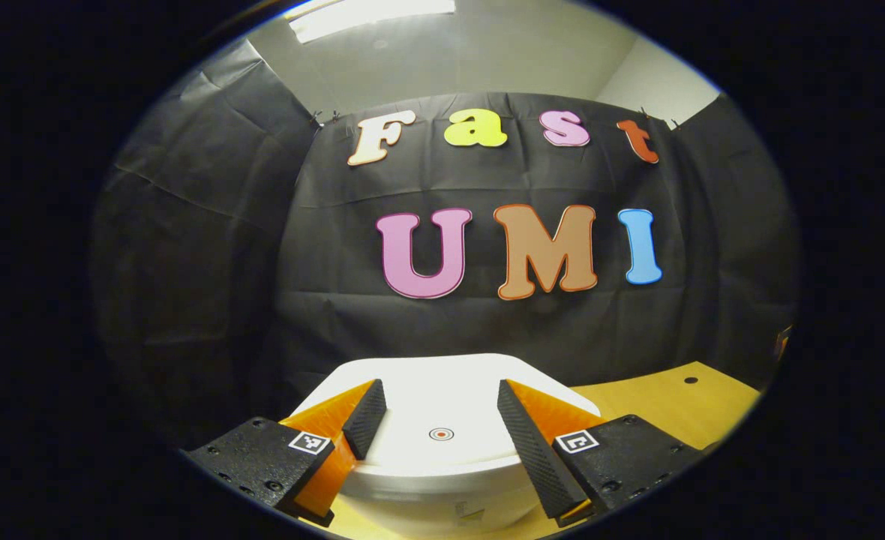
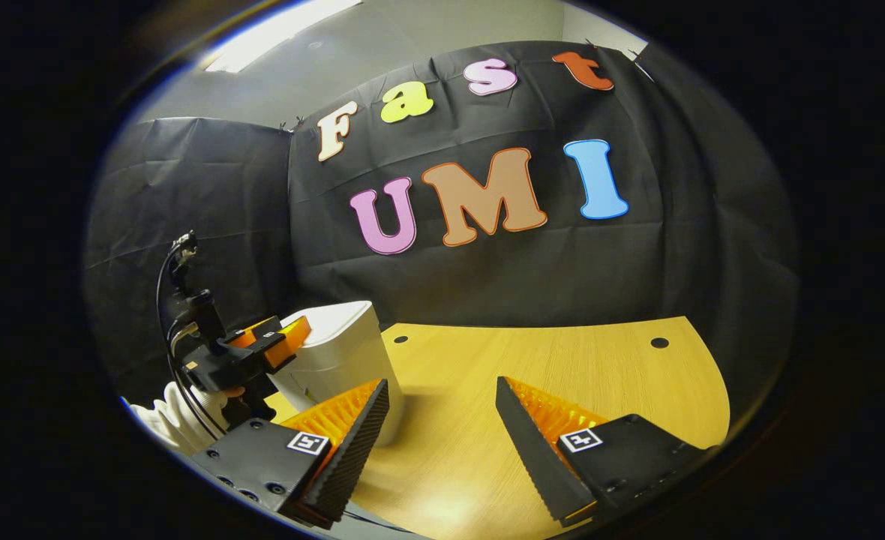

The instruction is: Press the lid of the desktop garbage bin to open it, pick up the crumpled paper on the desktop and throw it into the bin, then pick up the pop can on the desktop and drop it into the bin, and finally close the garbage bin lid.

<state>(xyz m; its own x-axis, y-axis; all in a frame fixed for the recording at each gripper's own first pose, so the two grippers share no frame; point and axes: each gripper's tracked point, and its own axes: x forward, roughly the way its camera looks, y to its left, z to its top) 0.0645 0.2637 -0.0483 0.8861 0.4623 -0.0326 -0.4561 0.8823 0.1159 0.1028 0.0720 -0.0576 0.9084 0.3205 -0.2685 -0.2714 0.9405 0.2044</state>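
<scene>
Your left gripper (image 1: 441, 427) is right over the white bin (image 1: 442, 457). Its fingers are wide apart and hold nothing. The lid (image 1: 442, 390) looks flat and shut. There is a small round mark (image 1: 441, 433) on the lid, just between your two fingers. That looks like the spot to push.

In the right gripper view you can see the bin (image 2: 334, 352) at the left edge of the yellow table (image 2: 562, 375), with your left gripper (image 2: 262, 341) at its top. Your right gripper (image 2: 442, 427) hangs over bare table, fingers wide apart, holding nothing.

I think the step now is to pop the lid open. Go down slowly and straight. Press with one fingertip, or bring the fingers together first so they make one firm point. Push on the round mark, not on the edge, or the bin may tip or slide. Push gently, then lift off so the lid can spring up.

I cannot spot the paper ball or the can here, so look for them before you reach.
</scene>
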